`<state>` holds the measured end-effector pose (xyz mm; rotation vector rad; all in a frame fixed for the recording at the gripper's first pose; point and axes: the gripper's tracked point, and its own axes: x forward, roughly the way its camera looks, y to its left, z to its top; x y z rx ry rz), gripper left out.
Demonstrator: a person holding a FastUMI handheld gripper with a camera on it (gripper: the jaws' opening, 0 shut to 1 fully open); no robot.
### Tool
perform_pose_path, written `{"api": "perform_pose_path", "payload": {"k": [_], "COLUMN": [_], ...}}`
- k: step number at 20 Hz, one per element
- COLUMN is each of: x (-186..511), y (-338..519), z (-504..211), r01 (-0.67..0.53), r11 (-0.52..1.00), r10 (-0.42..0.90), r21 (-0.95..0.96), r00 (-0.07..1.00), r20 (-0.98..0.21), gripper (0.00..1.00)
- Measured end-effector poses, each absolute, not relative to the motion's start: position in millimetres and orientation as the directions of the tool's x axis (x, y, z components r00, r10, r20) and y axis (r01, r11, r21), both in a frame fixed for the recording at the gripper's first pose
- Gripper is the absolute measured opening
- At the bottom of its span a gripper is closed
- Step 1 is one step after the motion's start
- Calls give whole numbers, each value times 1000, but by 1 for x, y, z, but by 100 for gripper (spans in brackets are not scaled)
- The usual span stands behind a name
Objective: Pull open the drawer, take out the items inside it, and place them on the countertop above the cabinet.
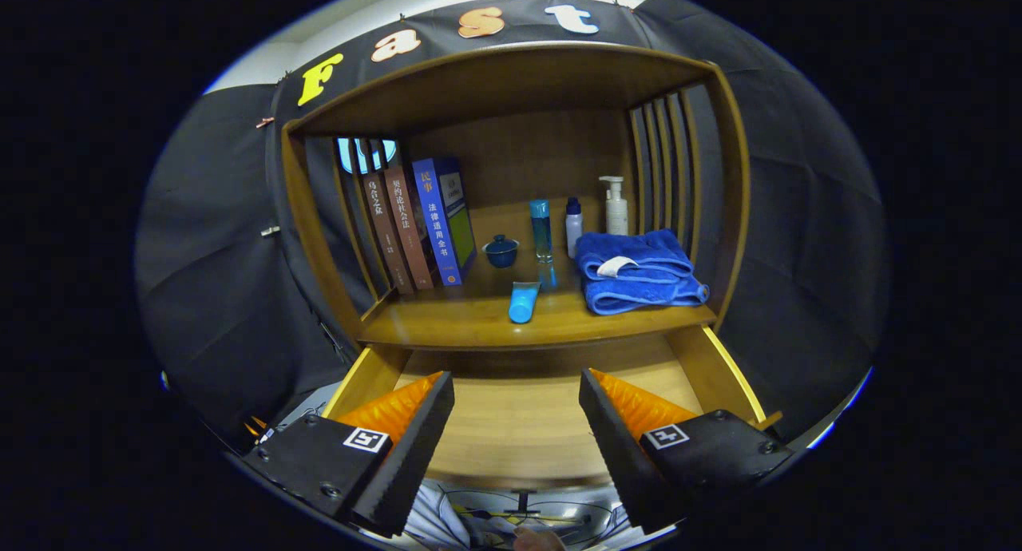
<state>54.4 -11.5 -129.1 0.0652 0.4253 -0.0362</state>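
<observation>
The gripper (516, 387) is held with its two fingers spread wide apart and nothing between them. Directly beneath and ahead of the fingers lies the open drawer (519, 423), pulled out from a wooden cabinet, its pale wood floor showing bare in the gap between the fingers. Just beyond the drawer is the countertop (447, 323), a glossy brown wooden shelf boxed in by slatted sides and a wooden roof. A blue tube (524, 301) lies on its front edge, straight ahead of the gap between the fingers. To its right rests a folded blue towel (636, 270). Further back stand a small dark lidded cup (501, 250), a tall blue bottle (541, 229), a small white bottle (573, 225) and a white pump bottle (615, 205). Several books (419, 223) lean at the left. Black cloth hangs behind the cabinet.
</observation>
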Motion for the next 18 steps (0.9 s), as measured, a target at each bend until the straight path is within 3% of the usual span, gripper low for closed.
{"api": "perform_pose_path", "payload": {"k": [9, 18], "x": [-9, 3], "y": [-18, -20], "z": [-190, -235], "r01": [91, 119], "r11": [995, 993], "r10": [-69, -104], "r21": [48, 19], "r00": [936, 923], "r20": [-347, -371], "gripper": [100, 100]}}
